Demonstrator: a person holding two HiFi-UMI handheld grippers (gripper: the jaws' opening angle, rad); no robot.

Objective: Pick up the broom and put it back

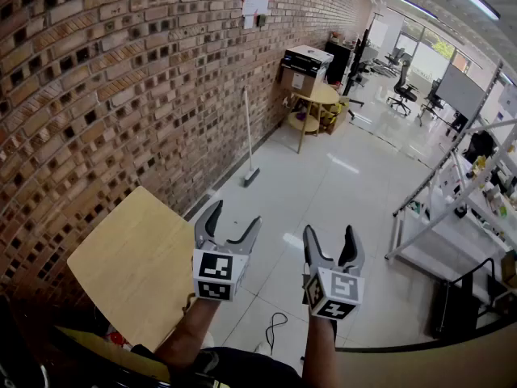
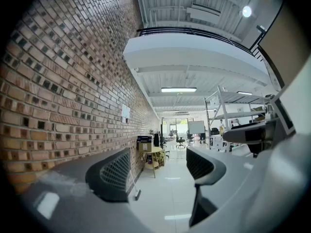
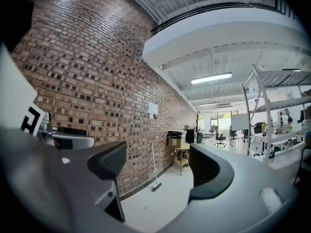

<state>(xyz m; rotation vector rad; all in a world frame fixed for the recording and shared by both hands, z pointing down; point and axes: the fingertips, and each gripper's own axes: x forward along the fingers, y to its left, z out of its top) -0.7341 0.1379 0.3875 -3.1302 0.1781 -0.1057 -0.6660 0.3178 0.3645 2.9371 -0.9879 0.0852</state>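
Observation:
A broom (image 1: pixel 249 140) with a pale handle leans upright against the brick wall (image 1: pixel 121 71), its dark head on the white floor. The right gripper view shows the broom (image 3: pixel 154 171) between the jaws but far off; in the left gripper view only the broom's (image 2: pixel 136 192) lower part shows beside the left jaw. My left gripper (image 1: pixel 231 226) and right gripper (image 1: pixel 331 246) are held level side by side, well short of it. Both stand open with nothing between their jaws.
A light wooden tabletop (image 1: pixel 133 265) lies at my lower left beside the wall. Beyond the broom stand a small round table (image 1: pixel 315 103) and a printer on a box (image 1: pixel 305 65). A white metal shelf rack (image 1: pixel 460 192) is at the right. A cable (image 1: pixel 273 330) lies on the floor.

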